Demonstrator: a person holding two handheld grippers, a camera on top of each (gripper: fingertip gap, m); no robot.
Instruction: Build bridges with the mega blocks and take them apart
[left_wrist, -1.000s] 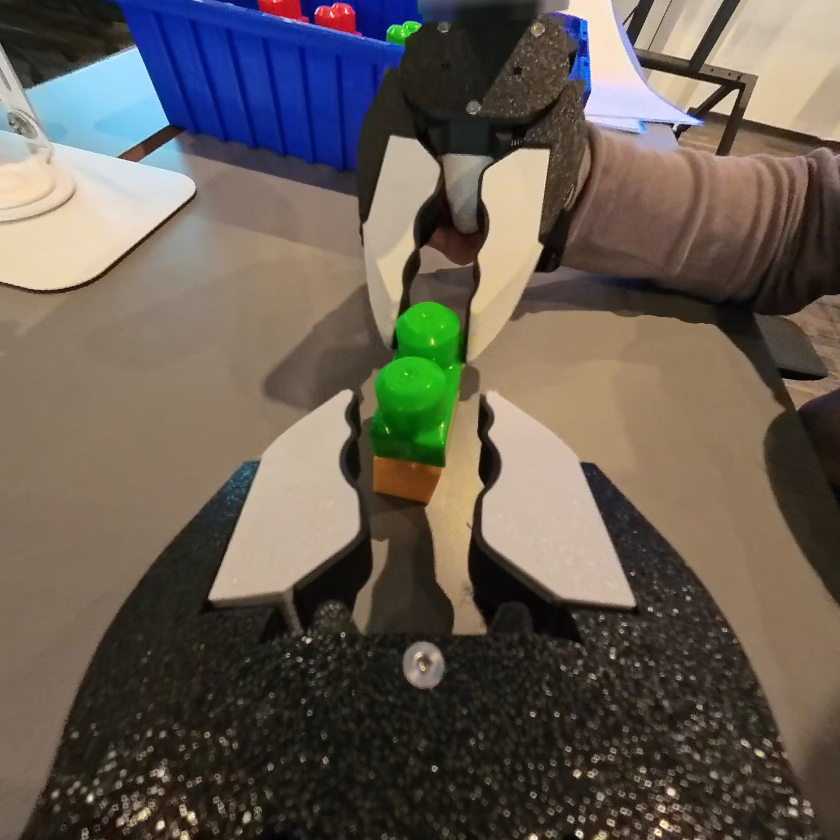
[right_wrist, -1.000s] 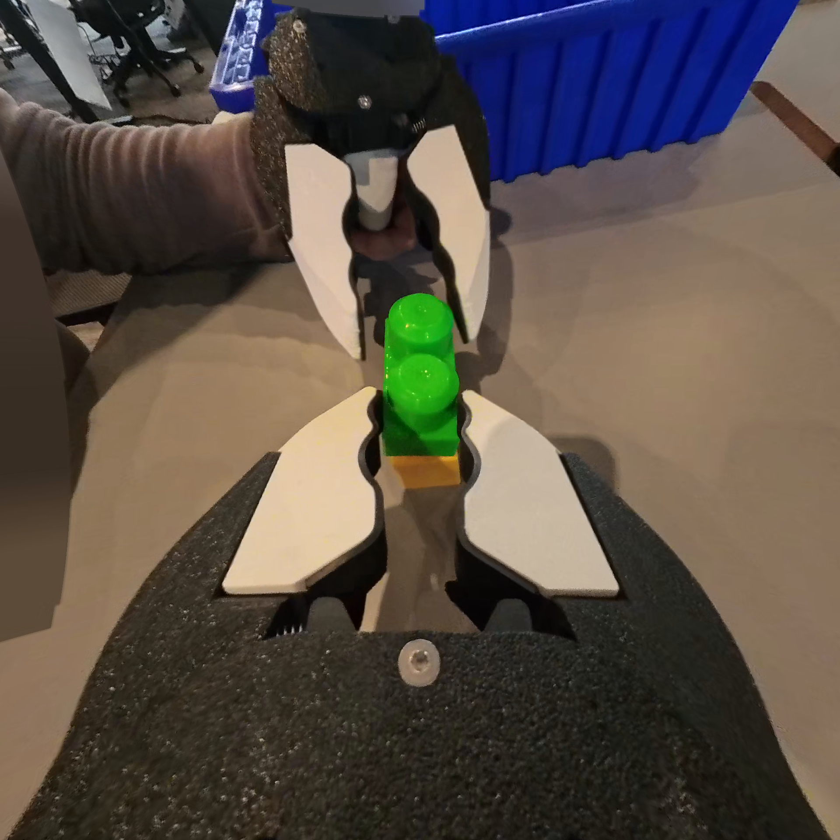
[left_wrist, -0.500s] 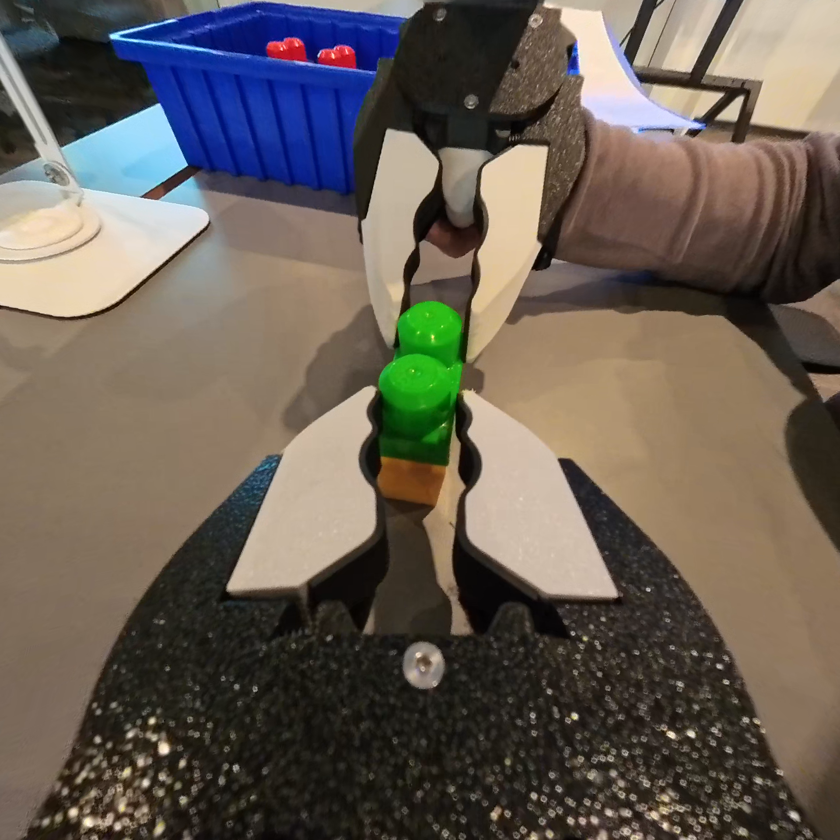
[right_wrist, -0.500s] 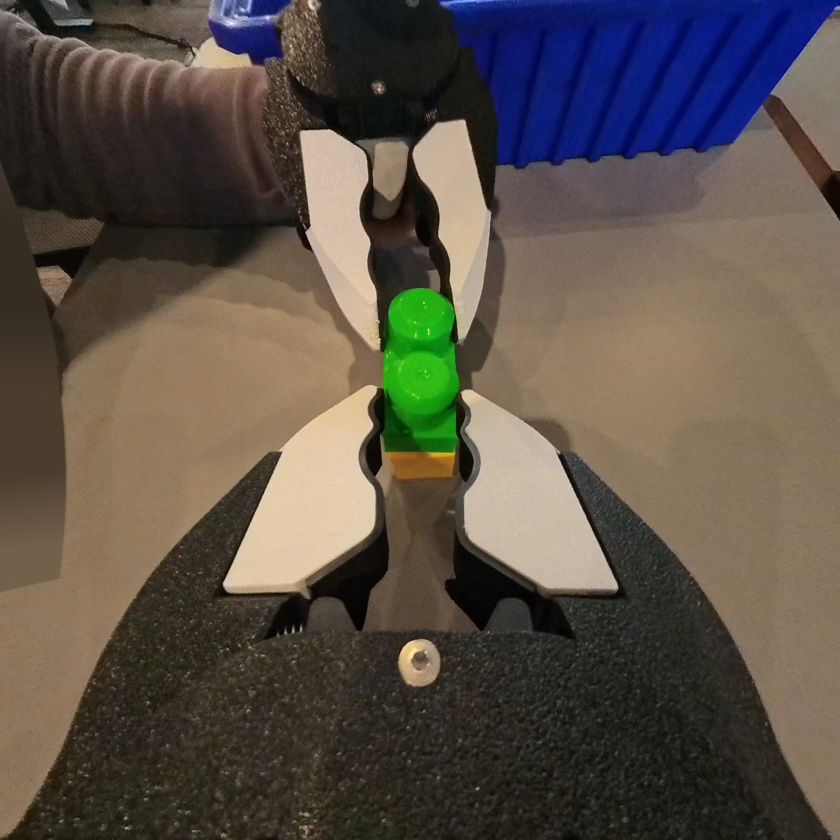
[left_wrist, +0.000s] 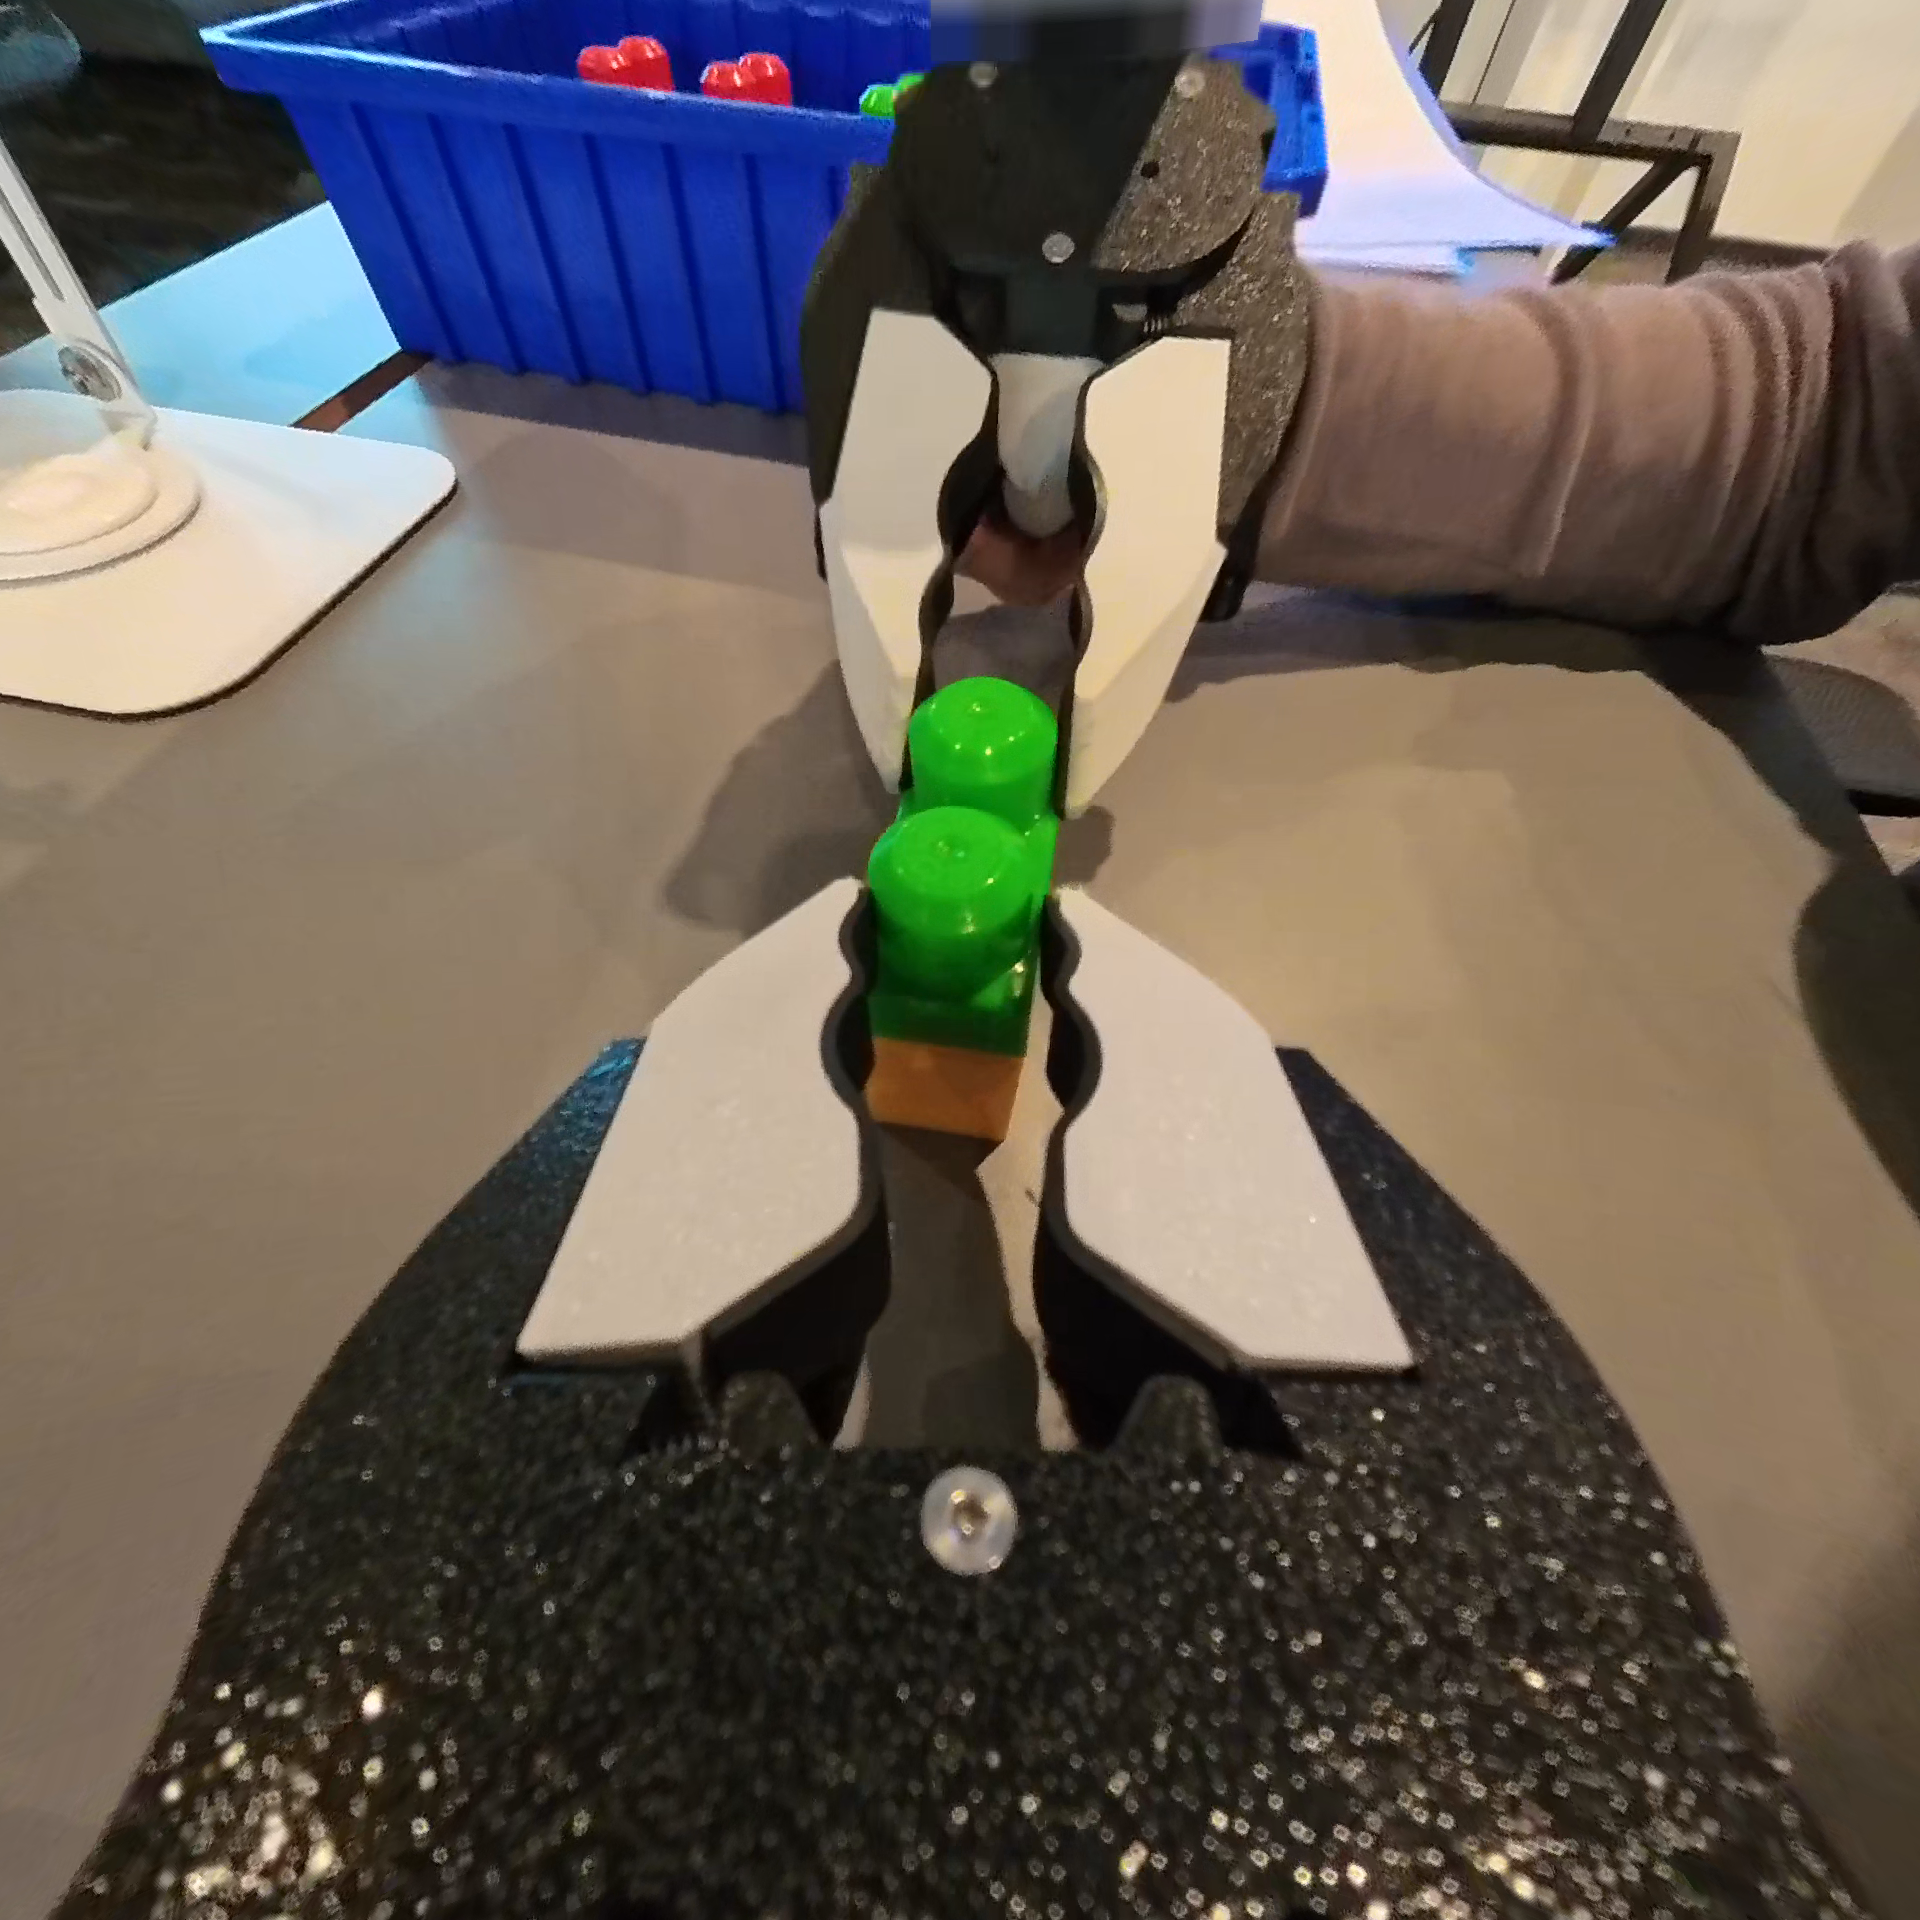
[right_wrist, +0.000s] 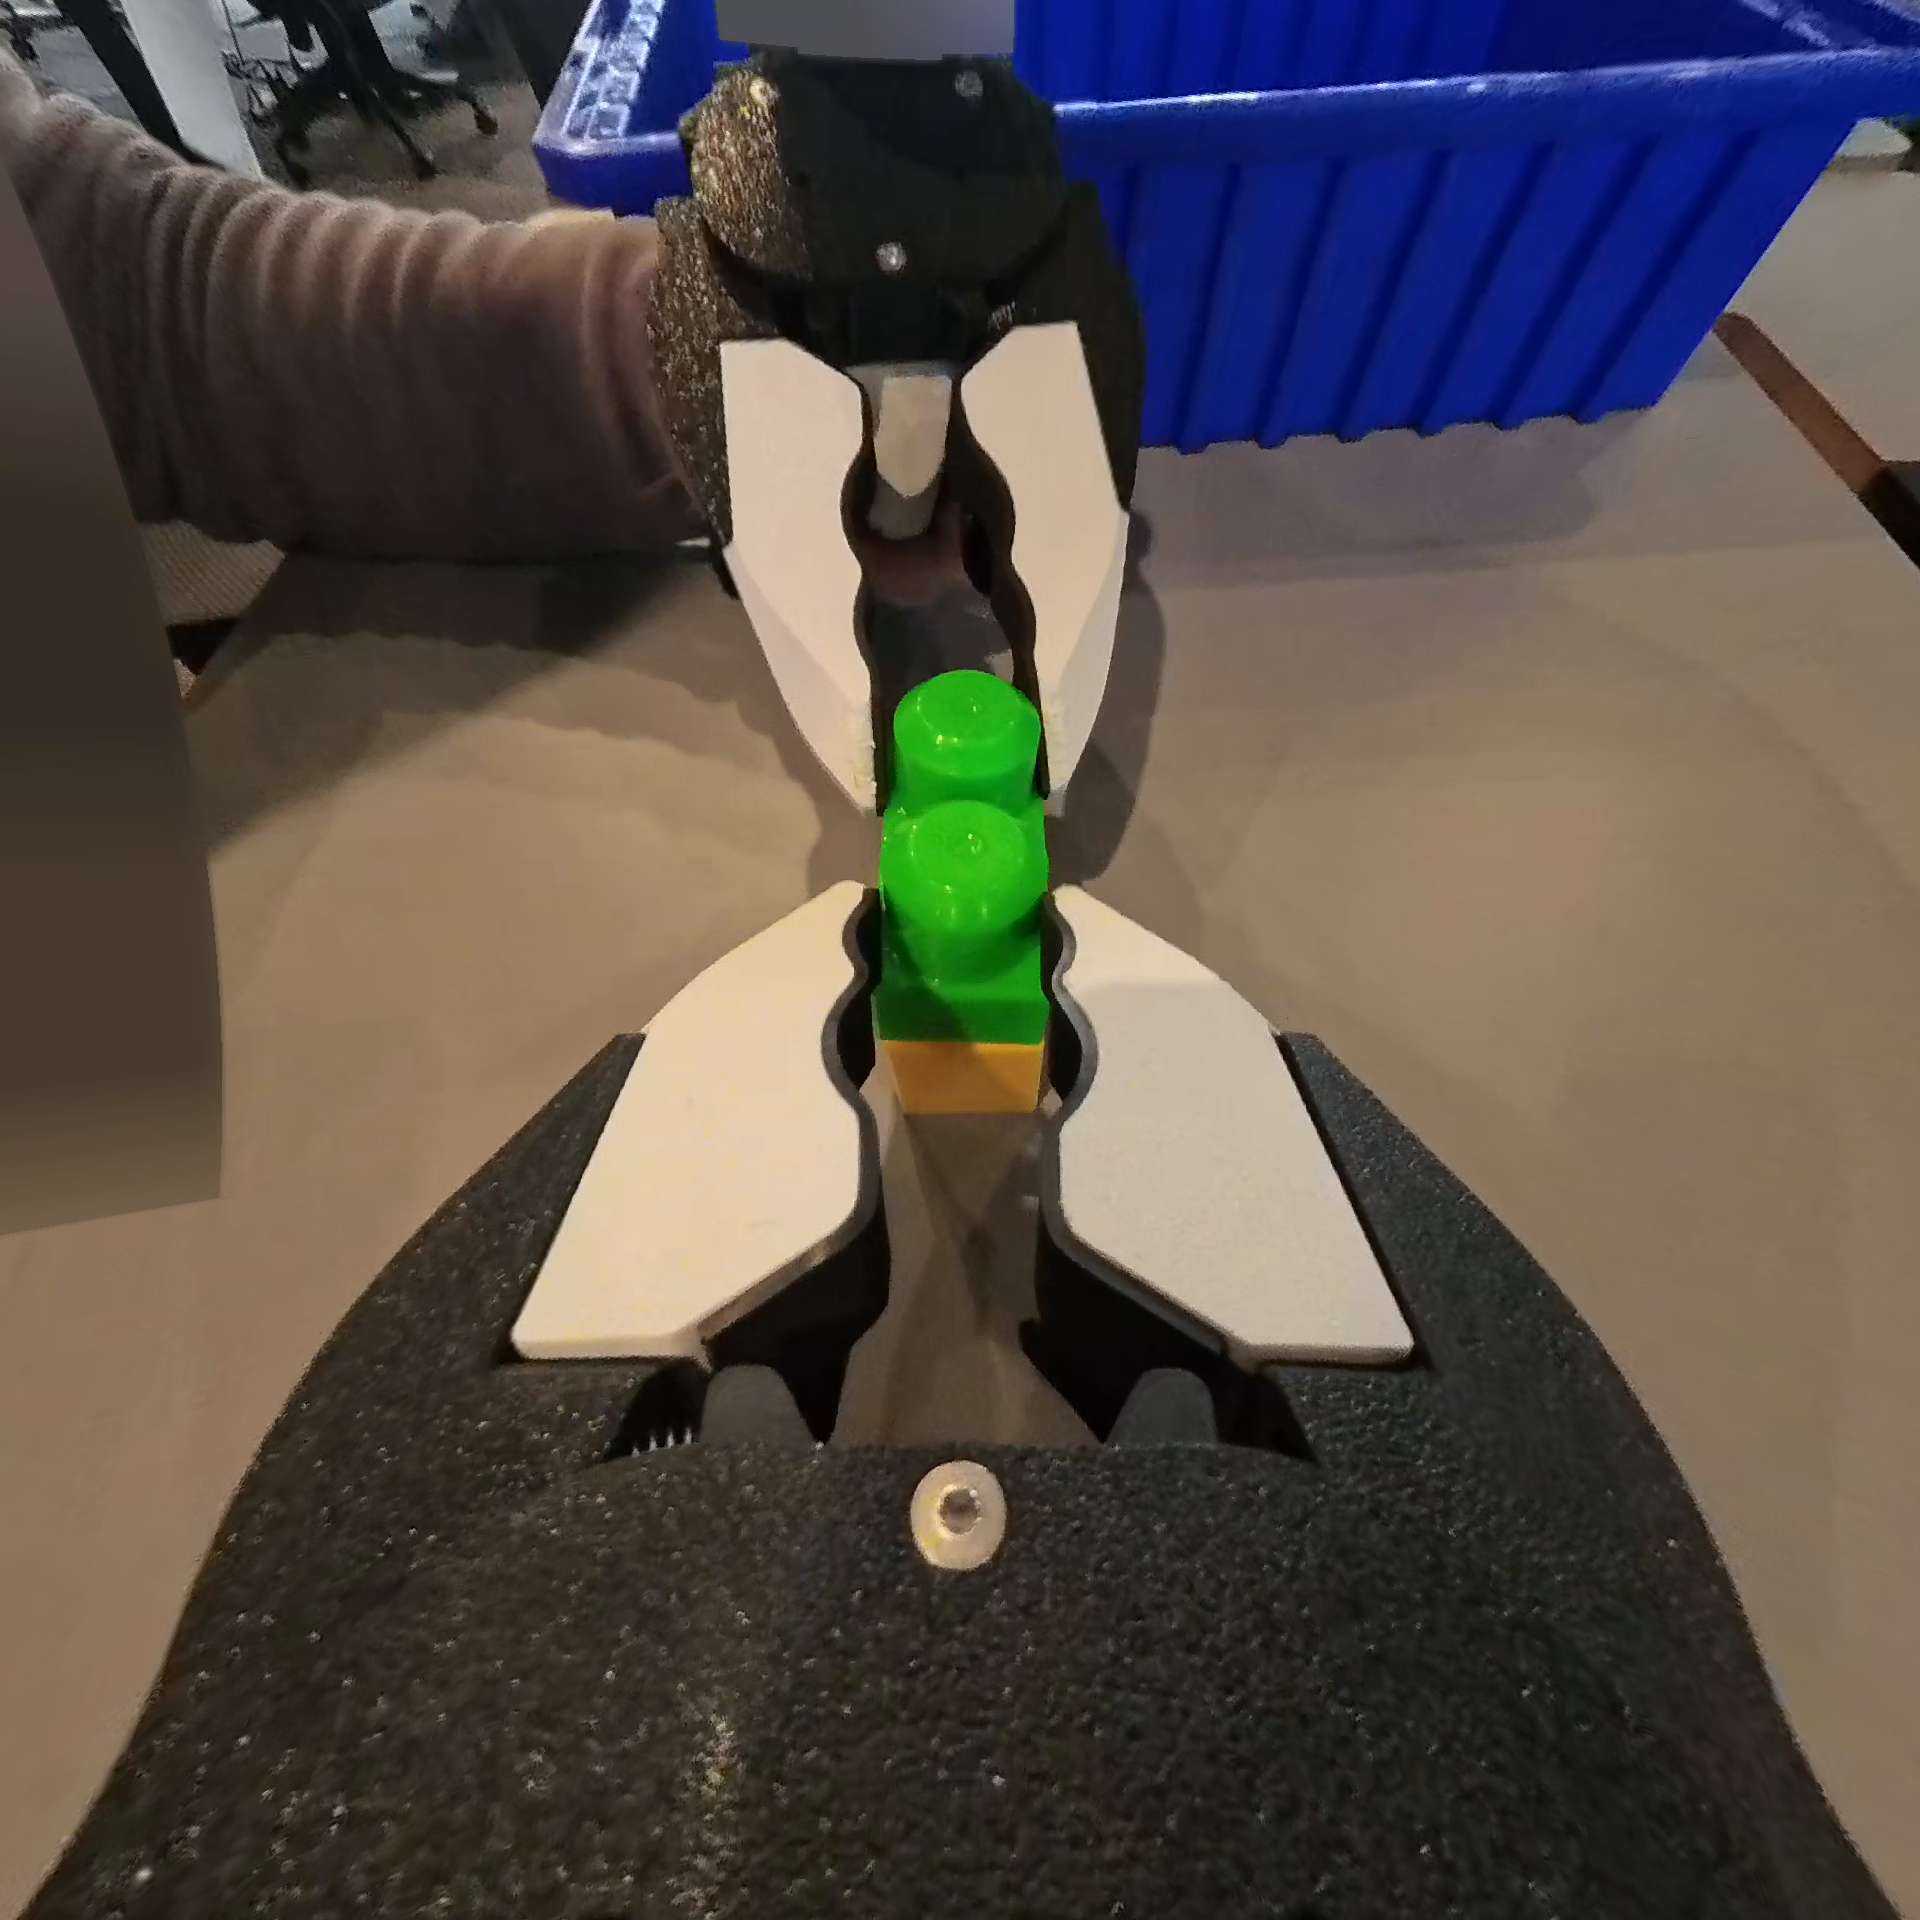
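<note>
No legible writing, brand, number or sign appears on any surface in either wrist view at this moment.

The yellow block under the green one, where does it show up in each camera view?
Left wrist view: yellow block, centre frame, under the green block, between that gripper's fingers.
Right wrist view: yellow block, centre, under the green block.
Shared landmark: the blue bin at the top.

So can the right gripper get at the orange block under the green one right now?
Probably yes: the right gripper already straddles the green block, with the orange block exposed just beneath, between its fingers.
</note>
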